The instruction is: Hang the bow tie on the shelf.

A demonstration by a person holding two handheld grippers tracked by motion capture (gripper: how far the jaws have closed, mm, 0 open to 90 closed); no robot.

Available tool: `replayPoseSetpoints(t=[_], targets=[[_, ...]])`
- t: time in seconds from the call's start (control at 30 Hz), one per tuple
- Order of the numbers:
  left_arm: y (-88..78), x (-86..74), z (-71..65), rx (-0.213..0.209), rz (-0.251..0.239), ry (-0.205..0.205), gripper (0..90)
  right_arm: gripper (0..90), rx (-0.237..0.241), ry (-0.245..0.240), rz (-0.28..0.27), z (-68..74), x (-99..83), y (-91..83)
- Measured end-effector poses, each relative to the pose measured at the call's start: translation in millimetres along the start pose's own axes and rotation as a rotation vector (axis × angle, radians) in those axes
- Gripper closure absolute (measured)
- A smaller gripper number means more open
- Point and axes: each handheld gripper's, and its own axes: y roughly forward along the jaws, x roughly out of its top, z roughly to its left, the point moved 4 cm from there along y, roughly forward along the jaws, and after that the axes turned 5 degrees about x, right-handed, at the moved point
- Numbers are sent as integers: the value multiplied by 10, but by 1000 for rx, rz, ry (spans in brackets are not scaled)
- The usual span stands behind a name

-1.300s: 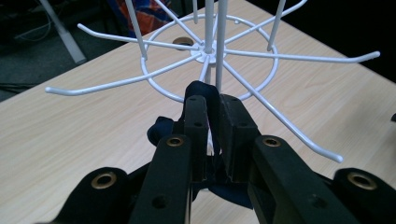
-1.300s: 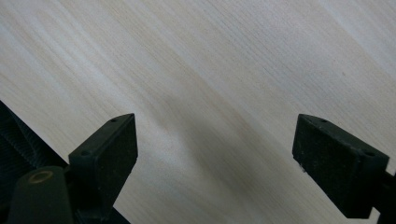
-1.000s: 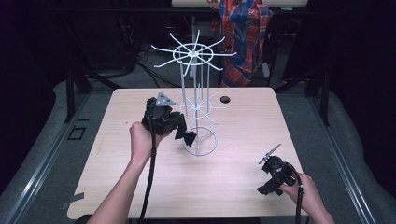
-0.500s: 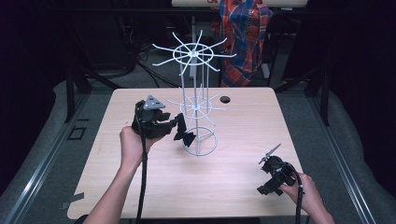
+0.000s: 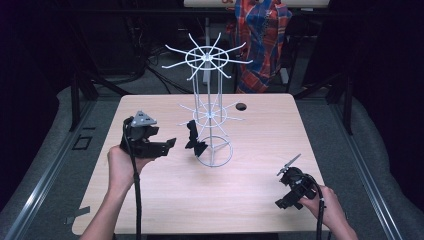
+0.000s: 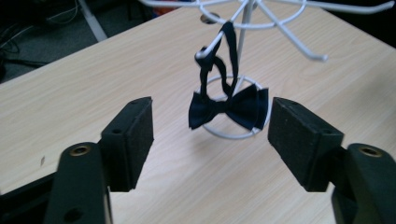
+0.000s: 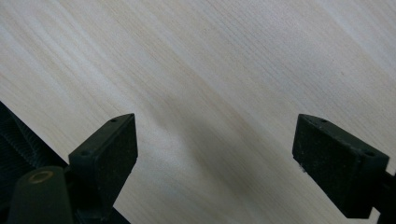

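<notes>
A dark navy bow tie (image 6: pixel 229 108) hangs by its strap from a lower arm of the white wire rack (image 5: pixel 210 117); in the high view the bow tie (image 5: pixel 194 141) dangles left of the rack's pole, above the ring base. My left gripper (image 5: pixel 170 145) is open, a short way left of the bow tie and pointing at it, nothing between its jaws (image 6: pixel 210 140). My right gripper (image 5: pixel 287 167) sits low near the table's front right, open, facing bare wood (image 7: pixel 215 140).
The light wooden table (image 5: pixel 165 200) has a small dark hole (image 5: pixel 241 106) near its far edge. A plaid garment (image 5: pixel 262 40) hangs behind the table. The rack's upper spokes (image 5: pixel 205 57) spread wide above the table.
My left gripper has drawn back to the left, away from the bow tie, which stays hanging on the rack. The right gripper has not moved.
</notes>
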Motion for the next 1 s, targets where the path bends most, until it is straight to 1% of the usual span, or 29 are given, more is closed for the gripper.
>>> replayPoseSetpoints(t=[0.1, 0.17, 0.2, 0.3, 0.33, 0.4, 0.47, 0.5, 0.53, 0.6, 0.67, 0.77, 0.8, 0.87, 0.93, 1.0], targets=[[-4, -118, 46, 10, 27, -11, 270, 139, 0, -3, 5, -1, 1, 0], [1, -146, 55, 12, 32, -12, 254, 139, 1, -4, 7, -1, 1, 0], [9, -222, 79, 17, 50, -17, 225, 139, 0, -4, 8, 1, 1, -1], [8, -326, 116, 26, 58, -29, 175, 139, 2, 2, 1, 2, -1, 5], [8, -326, 116, 26, 58, -29, 165, 139, 2, 2, 1, 2, -1, 5], [-8, -443, 161, 35, 71, -39, 153, 139, 2, -3, 9, 0, -1, 0], [-9, -471, 173, 37, 70, -43, 151, 139, 3, 3, -1, 4, -1, 7], [-19, -541, 206, 42, 83, -52, 147, 139, -8, -9, 28, -5, 0, -10], [-20, -577, 222, 44, 87, -57, 145, 140, 2, -2, 17, 1, 1, 2], [-9, -652, 256, 49, 99, -69, 140, 139, 2, -3, 18, 5, 2, 2], [-2, -675, 264, 55, 105, -71, 131, 139, 2, -4, 18, 6, 3, 3], [31, -761, 291, 67, 141, -63, 121, 139, 6, -3, 20, 9, 2, 9], [48, -797, 294, 64, 156, -63, 102, 139, 6, -3, 19, 9, 2, 6], [94, -880, 299, 68, 186, -53, 96, 139, 0, -5, 19, 5, 2, 4], [134, -946, 300, 64, 227, -51, 86, 140, 0, -6, 22, 3, 1, 5], [178, -1017, 296, 40, 272, -52, 67, 139, 5, -4, 21, 8, 1, 7]])
